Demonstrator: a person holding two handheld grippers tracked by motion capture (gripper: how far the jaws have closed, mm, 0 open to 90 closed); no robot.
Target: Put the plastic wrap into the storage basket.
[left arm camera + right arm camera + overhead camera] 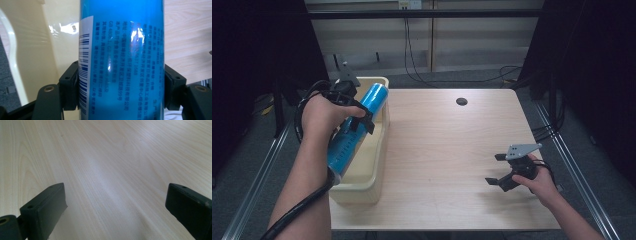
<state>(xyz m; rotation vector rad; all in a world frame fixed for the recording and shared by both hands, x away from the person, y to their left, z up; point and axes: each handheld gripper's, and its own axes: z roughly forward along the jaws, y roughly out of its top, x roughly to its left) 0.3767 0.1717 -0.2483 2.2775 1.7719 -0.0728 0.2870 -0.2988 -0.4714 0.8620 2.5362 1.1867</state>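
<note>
Two hands: left gripper (354, 117) jaws clamp the blue can (357, 125) tilted over the bin (362, 185); right gripper (499, 170), right of the bin, rests low with jaws apart.

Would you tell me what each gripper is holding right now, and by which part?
The left gripper clamps the blue canister across its cylindrical body, near mid-length, above the cream bin. The right gripper holds nothing; its jaws stand open.

Your tabletop (447, 150) is pale wood with a light grain, and there's a small dark round hole (461, 101) near its far edge. At its left end sits a cream tub (362, 187), running front to back along that side. The right tongs (499, 169) rest down on the wood near the front right corner, well apart from the tub.
</note>
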